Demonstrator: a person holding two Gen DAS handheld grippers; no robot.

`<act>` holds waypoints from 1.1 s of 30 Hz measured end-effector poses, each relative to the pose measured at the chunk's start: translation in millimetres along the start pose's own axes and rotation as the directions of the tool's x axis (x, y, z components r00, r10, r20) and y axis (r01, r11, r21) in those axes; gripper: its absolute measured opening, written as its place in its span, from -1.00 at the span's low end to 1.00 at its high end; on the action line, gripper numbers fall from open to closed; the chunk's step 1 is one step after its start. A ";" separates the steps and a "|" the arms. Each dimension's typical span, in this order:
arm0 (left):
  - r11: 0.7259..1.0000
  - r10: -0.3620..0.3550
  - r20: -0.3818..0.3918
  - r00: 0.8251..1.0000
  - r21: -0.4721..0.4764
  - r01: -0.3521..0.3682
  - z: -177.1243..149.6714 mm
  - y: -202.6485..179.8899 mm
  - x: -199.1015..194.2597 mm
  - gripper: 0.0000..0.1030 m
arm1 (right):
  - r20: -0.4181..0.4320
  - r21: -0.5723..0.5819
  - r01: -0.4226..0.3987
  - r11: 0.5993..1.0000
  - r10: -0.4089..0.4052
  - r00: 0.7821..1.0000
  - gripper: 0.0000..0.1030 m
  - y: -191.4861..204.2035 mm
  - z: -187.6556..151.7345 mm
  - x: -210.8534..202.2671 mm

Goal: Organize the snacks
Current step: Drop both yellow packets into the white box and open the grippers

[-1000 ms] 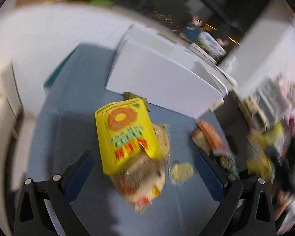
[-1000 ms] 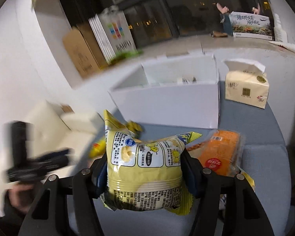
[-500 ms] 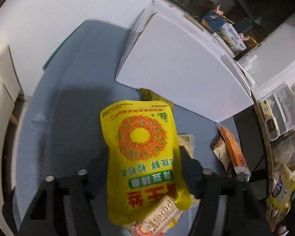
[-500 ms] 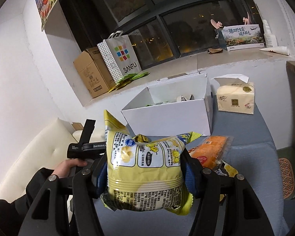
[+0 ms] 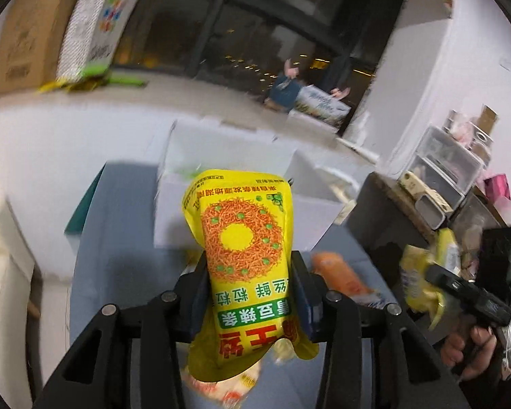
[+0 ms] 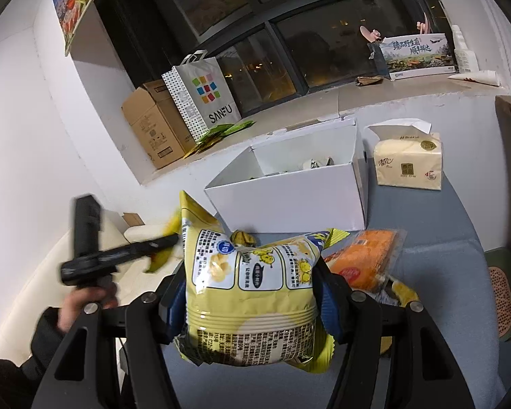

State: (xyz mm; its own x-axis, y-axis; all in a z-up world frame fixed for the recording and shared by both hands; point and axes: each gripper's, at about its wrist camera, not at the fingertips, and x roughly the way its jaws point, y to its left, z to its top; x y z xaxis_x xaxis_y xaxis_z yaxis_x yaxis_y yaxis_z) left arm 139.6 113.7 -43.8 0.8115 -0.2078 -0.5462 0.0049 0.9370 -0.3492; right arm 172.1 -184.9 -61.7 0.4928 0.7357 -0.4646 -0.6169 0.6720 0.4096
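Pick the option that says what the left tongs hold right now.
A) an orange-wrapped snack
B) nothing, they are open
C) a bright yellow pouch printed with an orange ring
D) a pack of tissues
C: in the left wrist view the left tongs are clamped on both sides of the bright yellow pouch, while the orange-wrapped snack lies on the table beyond.
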 end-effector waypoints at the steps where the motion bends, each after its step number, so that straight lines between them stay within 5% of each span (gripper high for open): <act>1: 1.000 0.002 0.007 1.000 0.015 -0.002 9.9 -2.8 -0.7 -0.08 | 0.000 0.007 0.000 1.000 0.000 1.000 0.31 -1.6 7.3 3.2; 10: 0.991 0.028 0.024 0.999 0.131 -0.031 118.1 -20.4 57.9 -0.08 | -0.008 0.005 0.042 0.999 -0.042 0.999 0.31 -15.6 116.6 61.2; 19: 0.986 0.109 -0.054 0.993 0.132 -0.101 151.2 5.3 142.9 -0.04 | -0.090 0.034 0.117 0.993 -0.113 0.989 0.31 -56.4 181.1 156.2; 24: 0.981 0.151 -0.082 0.985 0.135 -0.139 147.5 16.5 166.7 0.66 | -0.158 0.057 0.161 0.985 -0.151 0.976 0.32 -73.1 185.4 191.7; 27: 0.984 0.152 -0.066 0.986 0.102 -0.144 144.5 20.1 162.4 0.96 | -0.158 0.072 0.173 0.982 -0.160 0.974 0.66 -77.3 187.0 199.2; 29: 0.987 0.141 -0.056 0.988 0.092 -0.135 142.3 22.0 157.6 1.00 | -0.146 0.099 0.144 0.985 -0.129 0.981 1.00 -80.2 186.0 196.3; 33: 0.985 0.155 -0.040 0.987 0.078 -0.151 141.8 23.7 143.1 1.00 | -0.115 0.081 0.158 0.984 -0.148 0.982 1.00 -77.2 187.6 184.1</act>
State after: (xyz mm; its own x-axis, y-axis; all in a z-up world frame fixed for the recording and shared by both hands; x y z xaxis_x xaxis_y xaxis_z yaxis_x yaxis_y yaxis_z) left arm 338.6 145.9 -22.2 0.7784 -0.0716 -0.6237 -0.0720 0.9768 -0.2019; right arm 425.5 -85.4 -31.6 0.5051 0.6132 -0.6074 -0.4793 0.7845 0.3934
